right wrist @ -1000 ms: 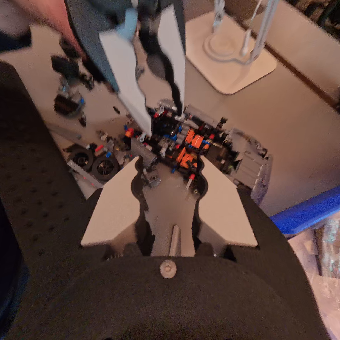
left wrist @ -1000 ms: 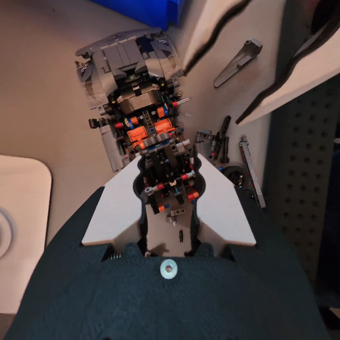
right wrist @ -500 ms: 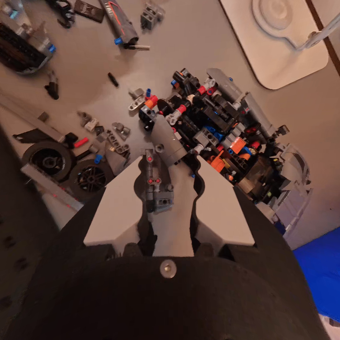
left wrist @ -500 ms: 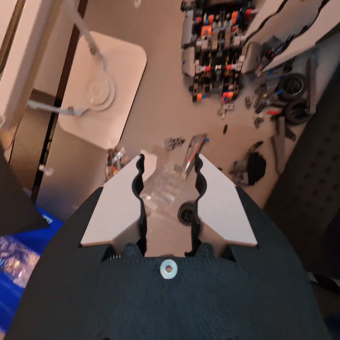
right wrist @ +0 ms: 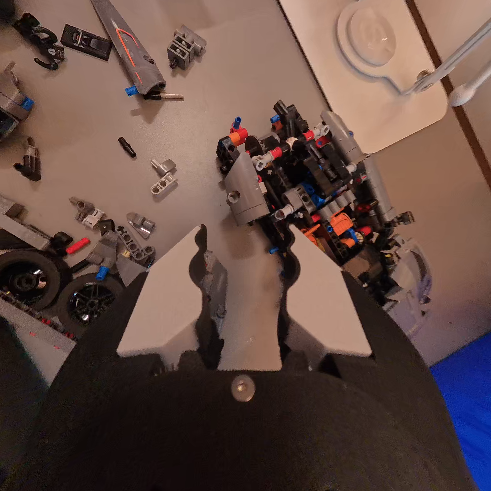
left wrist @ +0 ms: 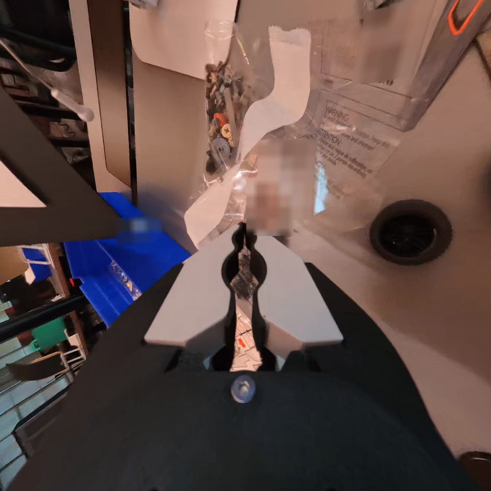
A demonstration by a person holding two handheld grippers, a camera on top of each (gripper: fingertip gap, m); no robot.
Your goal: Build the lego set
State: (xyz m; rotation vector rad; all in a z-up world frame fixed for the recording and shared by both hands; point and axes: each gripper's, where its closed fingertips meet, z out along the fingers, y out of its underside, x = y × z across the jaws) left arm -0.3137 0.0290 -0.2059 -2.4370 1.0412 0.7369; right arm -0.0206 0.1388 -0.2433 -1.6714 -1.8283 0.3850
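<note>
Pinching the floppy, slippery parts bag by its edge, our left gripper is clamped tight on it while our right gripper hangs open beside the car.

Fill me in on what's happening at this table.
A person is building a lego car with two handheld grippers. The left gripper is shut on a clear plastic bag of small parts. The right gripper is open above the table, beside the half-built car, with a small grey assembly against its left finger. Loose pieces and two wheels lie nearby.
</note>
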